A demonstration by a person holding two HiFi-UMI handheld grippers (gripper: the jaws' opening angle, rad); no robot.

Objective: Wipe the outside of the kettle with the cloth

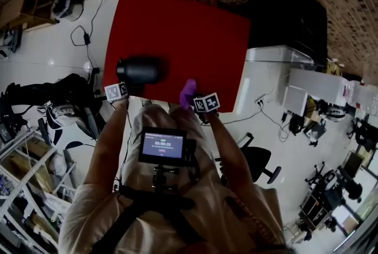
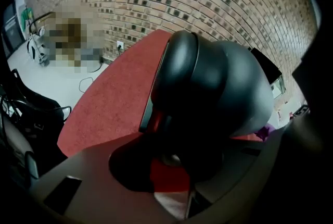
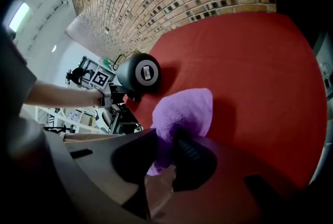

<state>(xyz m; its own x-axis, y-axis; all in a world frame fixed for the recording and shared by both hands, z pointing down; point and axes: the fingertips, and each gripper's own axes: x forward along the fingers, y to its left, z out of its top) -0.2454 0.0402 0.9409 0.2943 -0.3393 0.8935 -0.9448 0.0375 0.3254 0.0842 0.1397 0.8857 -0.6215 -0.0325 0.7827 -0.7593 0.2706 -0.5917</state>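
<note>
A black kettle (image 1: 139, 70) lies on its side at the near left of the red table (image 1: 195, 34). In the right gripper view the kettle (image 3: 138, 73) turns its round base toward the camera. My left gripper (image 1: 123, 81) is at the kettle's near side. In the left gripper view the kettle (image 2: 218, 87) fills the frame, its handle (image 2: 156, 113) runs down into the left gripper (image 2: 174, 158), and the jaws stand shut on it. My right gripper (image 3: 174, 150) is shut on a purple cloth (image 3: 184, 108). The cloth (image 1: 188, 92) hangs over the table's near edge, to the right of the kettle and apart from it.
A black cabinet (image 1: 289, 16) and white boxes (image 1: 277, 55) stand right of the table. An office chair (image 1: 260, 167) is on the floor at the near right. Shelving (image 1: 23, 170) and dark gear (image 1: 65, 93) crowd the left. Cables (image 1: 82, 34) trail over the white floor.
</note>
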